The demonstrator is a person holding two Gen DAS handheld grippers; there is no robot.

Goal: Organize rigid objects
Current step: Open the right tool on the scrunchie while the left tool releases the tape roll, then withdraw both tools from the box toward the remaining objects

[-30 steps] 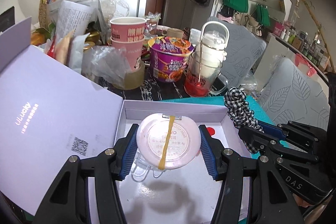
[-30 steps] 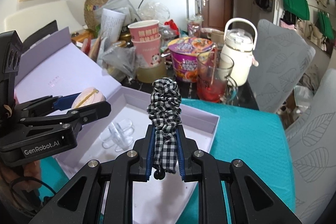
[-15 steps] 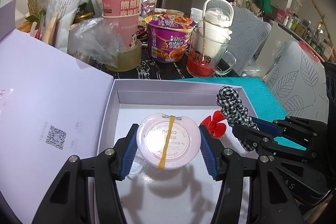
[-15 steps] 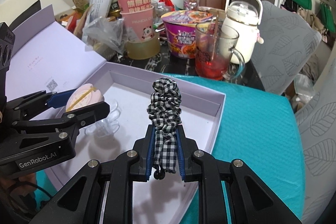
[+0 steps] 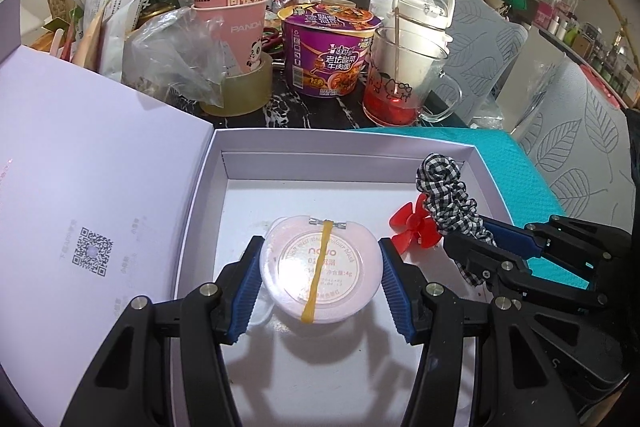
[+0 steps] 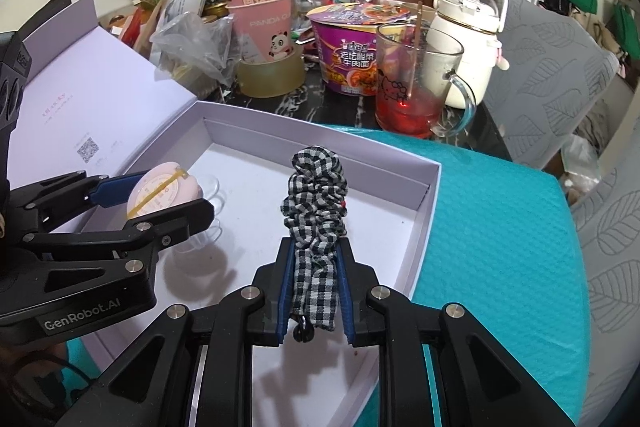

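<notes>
"GenRobot.AI" on left hand-held gripper (image 6: 176,205), "PANDA" on pink cup (image 5: 236,27), QR code on box lid (image 5: 90,255)

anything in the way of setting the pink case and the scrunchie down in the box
Nothing blocks the pink case: the box floor under the left claw is bare apart from a clear plastic piece. A red propeller lies just beyond the scrunchie in the right claw.

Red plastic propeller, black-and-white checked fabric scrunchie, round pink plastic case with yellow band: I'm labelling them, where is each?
Red plastic propeller (image 5: 414,231), left wrist view, on its hub.
Black-and-white checked fabric scrunchie (image 6: 316,195), right wrist view, mid-fabric.
Round pink plastic case with yellow band (image 5: 320,269), left wrist view, on its lid.
</notes>
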